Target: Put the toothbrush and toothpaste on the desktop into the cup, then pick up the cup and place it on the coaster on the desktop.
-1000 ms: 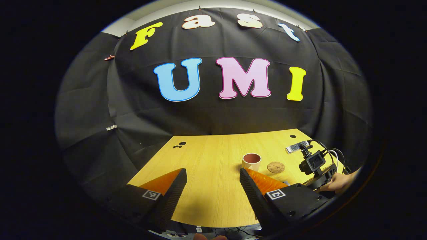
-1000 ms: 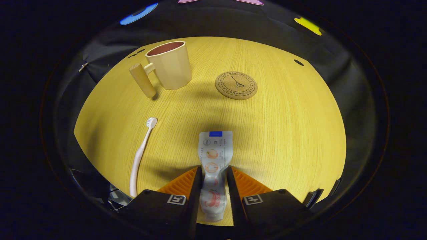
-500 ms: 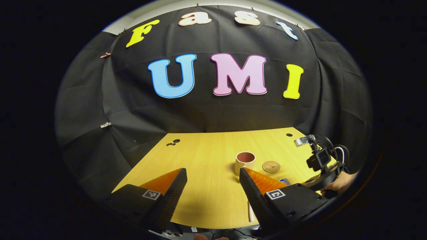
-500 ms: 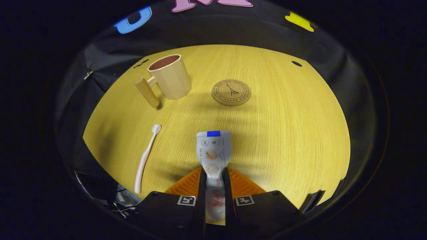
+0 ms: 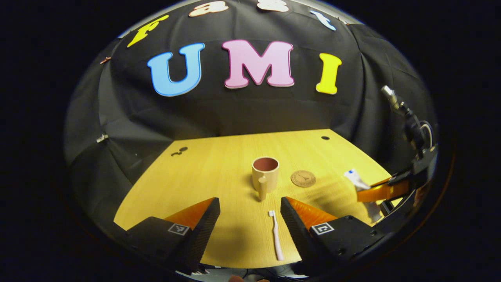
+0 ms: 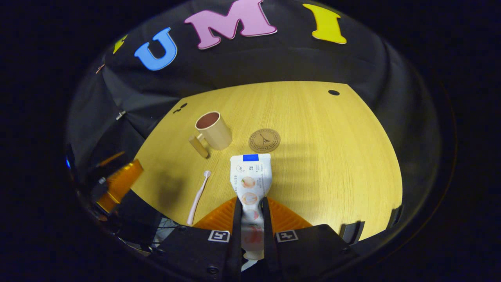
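Matt wood-grain desktop (image 6: 321,156) — cork coaster (image 6: 264,140)

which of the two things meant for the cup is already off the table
The toothpaste: the right gripper holds it clamped above the desktop. The toothbrush lies flat on the wood, near the cup.

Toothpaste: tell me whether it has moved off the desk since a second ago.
Yes. The toothpaste, clamped in the right gripper, now hangs higher above the desk.
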### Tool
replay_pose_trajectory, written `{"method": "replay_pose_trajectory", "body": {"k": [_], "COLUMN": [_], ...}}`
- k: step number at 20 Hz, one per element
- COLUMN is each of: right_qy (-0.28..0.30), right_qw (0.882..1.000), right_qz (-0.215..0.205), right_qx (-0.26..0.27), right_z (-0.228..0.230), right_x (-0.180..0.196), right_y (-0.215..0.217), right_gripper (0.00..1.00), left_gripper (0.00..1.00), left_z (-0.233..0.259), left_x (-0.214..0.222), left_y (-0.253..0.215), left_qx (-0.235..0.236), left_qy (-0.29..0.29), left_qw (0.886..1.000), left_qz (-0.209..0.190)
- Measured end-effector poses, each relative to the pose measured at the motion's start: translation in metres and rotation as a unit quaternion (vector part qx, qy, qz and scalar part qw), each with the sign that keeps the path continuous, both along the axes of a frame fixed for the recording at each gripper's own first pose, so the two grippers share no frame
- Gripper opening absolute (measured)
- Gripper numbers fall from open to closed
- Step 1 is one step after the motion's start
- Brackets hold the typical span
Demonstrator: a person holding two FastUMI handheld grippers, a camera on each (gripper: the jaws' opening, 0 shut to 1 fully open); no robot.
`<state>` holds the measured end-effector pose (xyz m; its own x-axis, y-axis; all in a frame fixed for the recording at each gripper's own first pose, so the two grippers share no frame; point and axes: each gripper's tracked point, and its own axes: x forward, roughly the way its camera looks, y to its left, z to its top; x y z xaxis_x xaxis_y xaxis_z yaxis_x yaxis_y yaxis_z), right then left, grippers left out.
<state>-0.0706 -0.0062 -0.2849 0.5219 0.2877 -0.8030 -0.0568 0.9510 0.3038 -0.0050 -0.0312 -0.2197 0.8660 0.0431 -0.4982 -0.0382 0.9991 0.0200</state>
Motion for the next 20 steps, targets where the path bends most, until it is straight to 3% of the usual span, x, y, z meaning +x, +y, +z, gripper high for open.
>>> {"method": "replay_pose_trajectory", "body": {"k": [9, 12, 13, 14, 17, 20], "right_qy": [-0.039, -0.039, -0.038, -0.035, -0.031, -0.027], "right_qw": [0.999, 0.998, 0.998, 0.998, 0.998, 0.998], "right_qz": [-0.027, -0.030, -0.032, -0.036, -0.037, -0.041], "right_qx": [-0.026, -0.032, -0.031, -0.029, -0.031, -0.025], "right_z": [0.033, 0.029, 0.028, 0.027, 0.021, 0.020], "right_x": [0.009, 0.011, 0.011, 0.011, 0.010, 0.010], "right_y": [-0.062, -0.077, -0.081, -0.085, -0.095, -0.102], "right_gripper": [0.27, 0.27, 0.22, 0.27, 0.27, 0.28], "left_gripper": [0.95, 0.89, 0.87, 0.86, 0.87, 0.73], "left_z": [-0.099, -0.120, -0.127, -0.131, -0.140, -0.149], "left_x": [0.014, 0.020, 0.021, 0.023, 0.026, 0.025], "left_y": [-0.033, -0.037, -0.037, -0.038, -0.039, -0.039], "left_qx": [0.005, -0.002, -0.003, -0.004, -0.011, -0.012], "left_qy": [0.105, 0.133, 0.141, 0.148, 0.167, 0.188], "left_qw": [0.994, 0.991, 0.990, 0.989, 0.986, 0.982], "left_qz": [-0.018, -0.015, -0.013, -0.010, -0.008, -0.004]}}
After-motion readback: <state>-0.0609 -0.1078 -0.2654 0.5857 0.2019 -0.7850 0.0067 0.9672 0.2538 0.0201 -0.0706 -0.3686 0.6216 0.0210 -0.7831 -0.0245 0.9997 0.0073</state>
